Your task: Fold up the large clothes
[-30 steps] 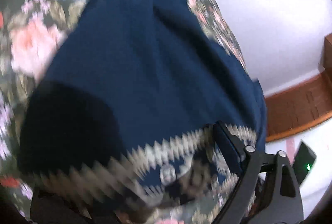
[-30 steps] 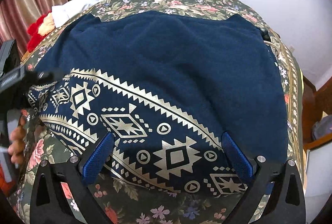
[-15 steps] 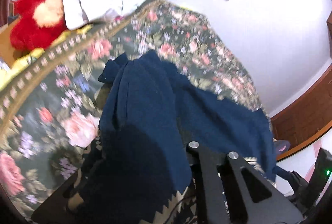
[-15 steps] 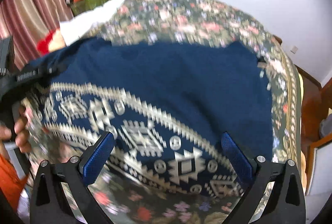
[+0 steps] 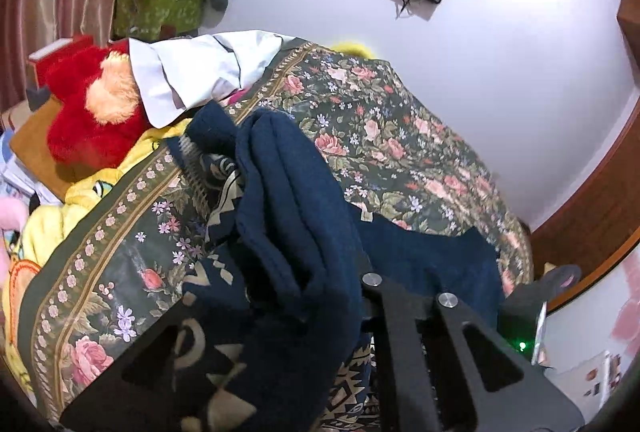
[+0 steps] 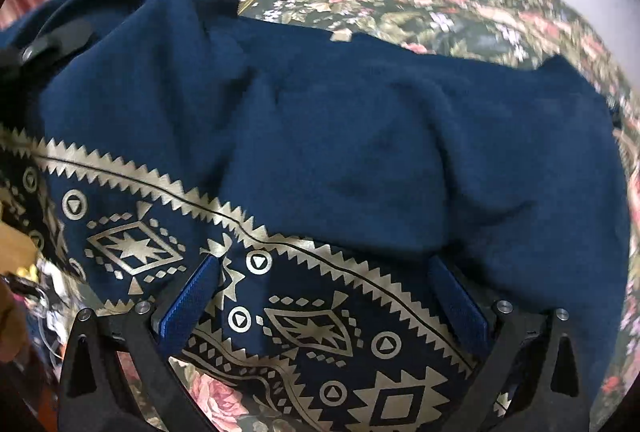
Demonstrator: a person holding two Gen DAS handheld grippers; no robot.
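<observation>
Left gripper [image 5: 360,296] clamped on navy patterned garment [image 6: 360,136], bunched fold draped center frame. Right gripper [image 6: 324,296] wide, nothing pinched, over gold-print hem, lower center. Garment spread across floral bedspread [image 5: 400,136].

Bedspread [image 5: 400,136] far half free, red plush [image 5: 88,108] + white shirt [image 5: 192,72] block head end, wall [image 5: 500,80] behind
</observation>
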